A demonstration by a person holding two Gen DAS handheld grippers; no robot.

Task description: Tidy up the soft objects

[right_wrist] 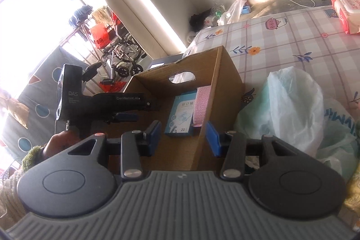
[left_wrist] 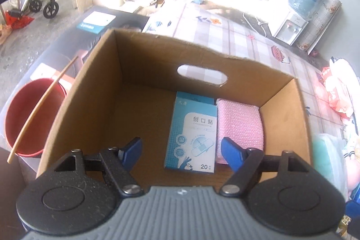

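Your left gripper (left_wrist: pixel 181 151) is hanging over the cardboard box (left_wrist: pixel 94 87) with its jaws spread wide and nothing between them. The blue bandage box (left_wrist: pixel 192 134) and the pink sponge-looking pad (left_wrist: pixel 239 127) are already lying flat on the box floor, side by side and touching, tucked toward the right wall in the lower middle of the left wrist frame. So I'd guess you're between items: two are in, and the next soft thing needs fetching.

Your right gripper (right_wrist: pixel 183 137) is about half open and empty too, and the box's near corner edge runs up between its blue pads (right_wrist: pixel 212 138) in the frame without touching them.

For the next pick, I'd go for the bagged stuff on the bed. Grab low on a bunched part of the pale plastic bag (right_wrist: pixel 292 105), not a loose flap, or it'll just slide out. Drop it into the empty left half of the box so it doesn't bury what's there.

The views don't overlap much. Only the left wrist view shows the whole box floor, plus the red bucket (left_wrist: pixel 33 118) with a stick across it at the left edge. Only the right wrist view shows the bags right of the box, the red-and-white packs (right_wrist: pixel 346 12) at upper right, and your hand (right_wrist: pixel 60 141) on the left gripper's handle.
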